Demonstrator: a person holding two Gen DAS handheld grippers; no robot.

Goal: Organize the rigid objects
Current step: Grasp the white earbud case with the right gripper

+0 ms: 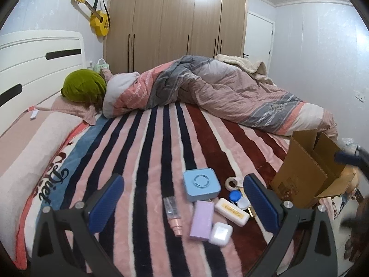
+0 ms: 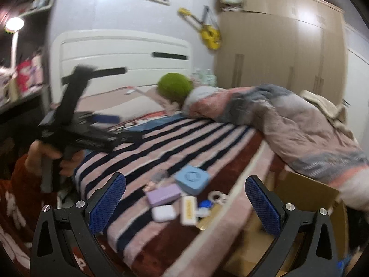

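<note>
Both the left tongs and the right tongs gape wide, apparently empty, above the striped blanket.

Left view sharp and evenly lit; right view motion-blurred, lamp glaring

Striped blanket lies bare leftward; cardboard box and heaped quilt block the right.

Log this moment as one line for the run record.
left tongs: open, empty | right tongs: open, empty | small items: on striped blanket | cardboard box: open
</note>
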